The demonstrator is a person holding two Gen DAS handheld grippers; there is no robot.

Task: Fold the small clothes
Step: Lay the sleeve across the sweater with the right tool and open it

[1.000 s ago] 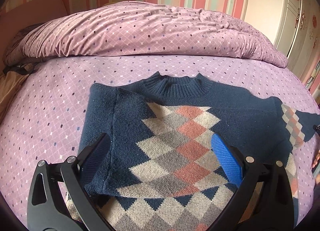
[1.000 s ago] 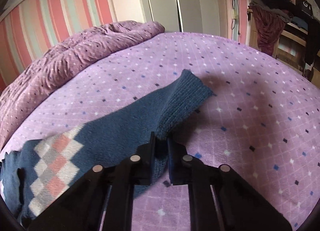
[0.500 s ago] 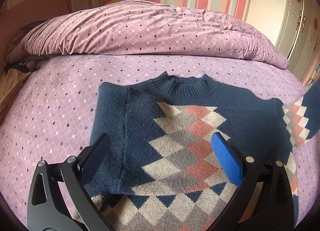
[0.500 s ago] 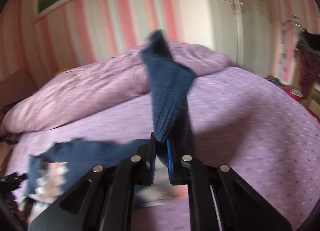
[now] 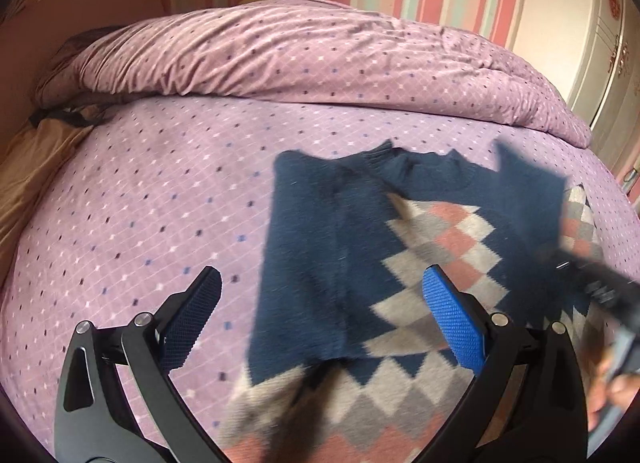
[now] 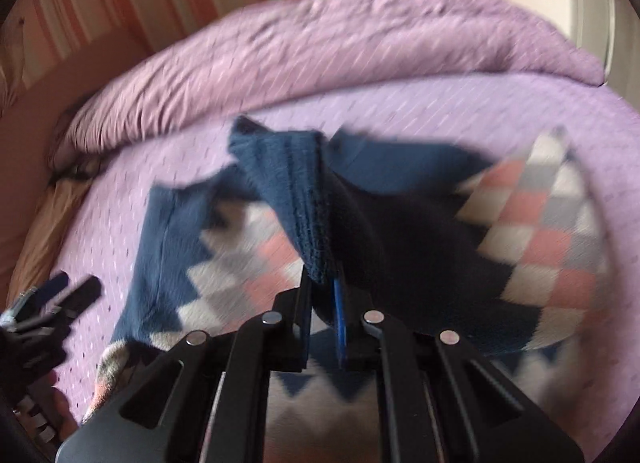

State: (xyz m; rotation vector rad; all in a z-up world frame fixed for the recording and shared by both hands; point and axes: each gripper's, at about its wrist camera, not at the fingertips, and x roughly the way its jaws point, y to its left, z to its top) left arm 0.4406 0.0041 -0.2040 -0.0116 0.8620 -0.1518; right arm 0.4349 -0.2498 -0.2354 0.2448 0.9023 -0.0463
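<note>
Right tongs [image 6: 322,303], lower centre, are clenched on the ribbed cuff [image 6: 292,191] of the navy argyle knit sweater [image 5: 344,263]. Left tongs [image 5: 320,303] released above purple dotted bed [image 5: 160,191].

The sweater's [image 5: 336,263] hem is cut off; its lifted sleeve [image 6: 296,199] blurs.

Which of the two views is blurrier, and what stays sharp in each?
Right wrist view: heavy motion blur smears the sweater and quilt; only the right gripper, shut on the sleeve cuff, stays crisp. Left wrist view: mostly sharp bedspread, open left gripper crisp, blur at the right edge.
</note>
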